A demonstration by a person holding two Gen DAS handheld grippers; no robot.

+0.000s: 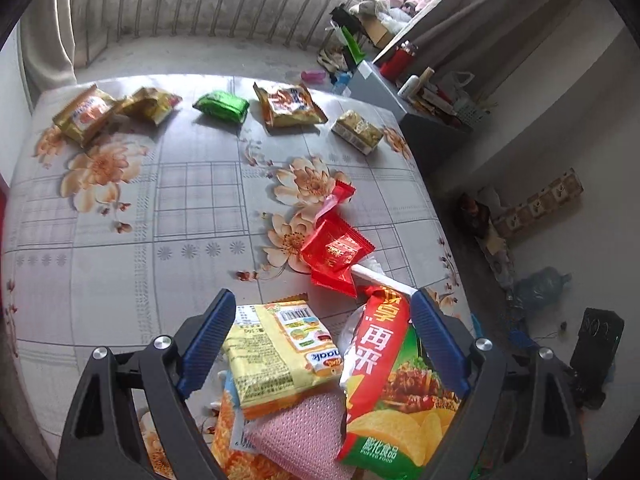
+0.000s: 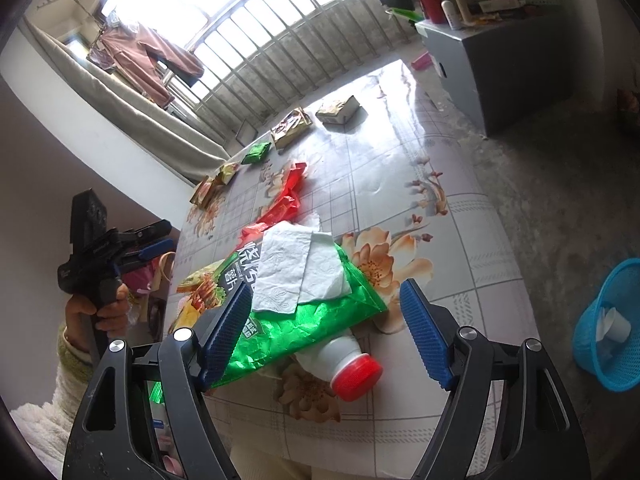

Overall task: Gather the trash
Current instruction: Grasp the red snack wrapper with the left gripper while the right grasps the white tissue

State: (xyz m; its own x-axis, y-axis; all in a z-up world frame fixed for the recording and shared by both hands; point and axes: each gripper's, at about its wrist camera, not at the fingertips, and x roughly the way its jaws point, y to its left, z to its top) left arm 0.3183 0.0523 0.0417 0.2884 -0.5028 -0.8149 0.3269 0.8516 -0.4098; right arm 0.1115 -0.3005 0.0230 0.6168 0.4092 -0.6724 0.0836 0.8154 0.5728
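Step in hand: early collection, by my reading; litter lies heaped at the near edge of the floral plastic-covered worktop [image 2: 460, 216], nothing gripped.
Left tongs [image 1: 322, 328]: spread wide, hovering above the near heap, pinching nothing.
Right tongs [image 2: 324, 320]: spread wide, straddling the crinkled green foil crisp bag [image 2: 304, 328]; blue ribbed pads [image 2: 424, 332] not visibly touching it.
Near heap: yellow noodle packet with barcode [image 1: 280, 356], red-and-green crisp bag printed with crisps [image 1: 384, 392], pink dimpled cloth [image 1: 300, 436], 2 glossy red sweet wrappers [image 1: 336, 256].
On the green bag: folded white embossed paper tissue [image 2: 296, 272], soft and loose.
Under the green bag: white plastic bottle with red screw cap [image 2: 340, 364], lying on its side, cylindrical, likely to roll.
Far edge: row of 5 snack packs, among them a green foil pouch [image 1: 222, 106]; well apart from both tongs.
Destination: blue mesh plastic basket [image 2: 608, 320] on the floor beside the worktop, already holding white scraps.
Next move, judged: close on a flat foil edge; foil is slick and the tissue may slide off.
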